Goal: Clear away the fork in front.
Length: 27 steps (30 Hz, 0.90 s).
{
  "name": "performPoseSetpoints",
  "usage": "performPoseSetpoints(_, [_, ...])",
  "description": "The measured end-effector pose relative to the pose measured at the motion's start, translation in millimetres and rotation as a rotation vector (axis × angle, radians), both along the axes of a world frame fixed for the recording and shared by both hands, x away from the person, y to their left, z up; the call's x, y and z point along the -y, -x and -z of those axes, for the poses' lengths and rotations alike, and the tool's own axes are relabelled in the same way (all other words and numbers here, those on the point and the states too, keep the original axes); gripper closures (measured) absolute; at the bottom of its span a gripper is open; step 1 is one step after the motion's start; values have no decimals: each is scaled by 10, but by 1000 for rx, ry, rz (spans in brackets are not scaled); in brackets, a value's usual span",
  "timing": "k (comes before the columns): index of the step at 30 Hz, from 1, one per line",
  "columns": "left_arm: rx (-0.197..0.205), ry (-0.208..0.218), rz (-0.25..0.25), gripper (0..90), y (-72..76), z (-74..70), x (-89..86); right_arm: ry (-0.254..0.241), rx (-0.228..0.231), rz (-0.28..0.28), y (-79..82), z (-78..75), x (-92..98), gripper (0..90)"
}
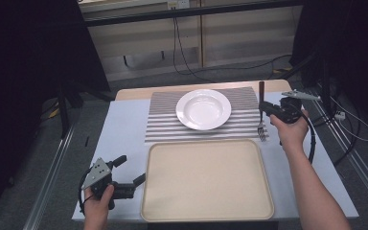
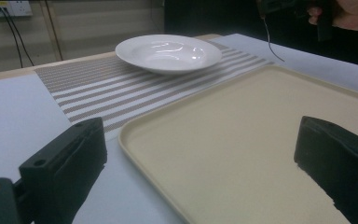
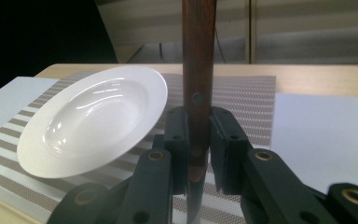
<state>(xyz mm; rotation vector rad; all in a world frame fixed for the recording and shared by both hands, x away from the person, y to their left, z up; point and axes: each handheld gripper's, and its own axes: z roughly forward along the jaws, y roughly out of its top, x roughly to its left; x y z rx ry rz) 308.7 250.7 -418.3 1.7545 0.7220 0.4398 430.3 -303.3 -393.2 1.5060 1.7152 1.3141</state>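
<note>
While the right tool (image 1: pixel 263 111) clamps the fork (image 1: pixel 261 112) upright | plate (image 1: pixel 203 109) just beside | left tool (image 1: pixel 133 170) gapes wide, tray (image 1: pixel 206 179) edge between its jaws.

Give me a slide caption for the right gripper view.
Right gripper shut on a fork's wooden handle, white plate on a striped placemat behind.

You're looking at a white plate (image 1: pixel 203 109) sitting empty on a striped placemat (image 1: pixel 165 125) toward the far side of the table (image 1: pixel 122 132). Just in front of the mat, a beige tray (image 1: pixel 206 179) is lying flat, its far rim lying just beside the mat's near edge. Beyond the table, black cables (image 1: pixel 182 52) are hanging down a pale wall.
</note>
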Motion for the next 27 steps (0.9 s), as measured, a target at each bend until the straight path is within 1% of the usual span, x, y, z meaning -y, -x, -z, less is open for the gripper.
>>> performPoseSetpoints(1, [1, 0, 2, 26, -1, 0, 4, -7, 12, -2, 14, -13, 4, 782])
performPoseSetpoints(2, [1, 0, 2, 25, -1, 0, 4, -7, 12, -2, 14, -13, 4, 782])
performPoseSetpoints(3, [-2, 0, 1, 26, 0, 1, 11, -19, 42, 2, 56, -38, 10, 782])
performPoseSetpoints(4, [-2, 0, 1, 26, 0, 1, 11, -19, 42, 2, 56, -38, 10, 782])
performPoseSetpoints(5, [0, -5, 3, 26, -2, -1, 14, -37, 60, -2, 92, -52, 18, 782])
performPoseSetpoints(6, [0, -5, 3, 26, -2, -1, 14, -37, 60, -2, 92, -52, 18, 782])
performPoseSetpoints(7, [-1, -4, 4, 26, -3, -5, 16, -52, 76, -10, 137, -68, 19, 782])
performPoseSetpoints(8, [-1, -2, 4, 26, -4, -6, 19, -52, 76, -10, 137, -68, 19, 782])
performPoseSetpoints(9, [-1, 1, 3, 26, -6, -9, 25, -64, 85, -10, 157, -73, 14, 782])
performPoseSetpoints(11, [-2, -1, 8, 26, -15, -18, 44, -75, 112, -31, 235, -100, -26, 782])
performPoseSetpoints(12, [-2, -1, 8, 26, -15, -18, 44, -75, 112, -31, 235, -100, -26, 782])
performPoseSetpoints(13, [0, 4, 11, 26, -20, -31, 68, -78, 134, -52, 289, -130, -66, 782])
performPoseSetpoints(14, [0, 4, 11, 26, -20, -31, 68, -78, 134, -52, 289, -130, -66, 782])
performPoseSetpoints(15, [-3, 10, 14, 25, -20, -45, 98, -83, 149, -71, 337, -158, -106, 781])
performPoseSetpoints(19, [-9, 10, 18, 25, -36, -72, 158, -92, 178, -102, 428, -195, -191, 781])
performPoseSetpoints(21, [-13, 11, 22, 26, -47, -91, 192, -110, 185, -124, 473, -208, -242, 781])
performPoseSetpoints(23, [-12, 11, 29, 26, -62, -119, 231, -111, 194, -144, 517, -221, -295, 781])
performPoseSetpoints(24, [-8, 7, 37, 25, -72, -136, 250, -122, 197, -154, 538, -224, -319, 781])
performPoseSetpoints(25, [-10, 14, 37, 25, -77, -150, 279, -127, 202, -159, 561, -229, -345, 781])
performPoseSetpoints(26, [-10, 8, 45, 25, -86, -165, 303, -123, 206, -168, 581, -234, -370, 781])
performPoseSetpoints(27, [-12, 8, 48, 25, -90, -177, 332, -132, 209, -176, 600, -233, -397, 781])
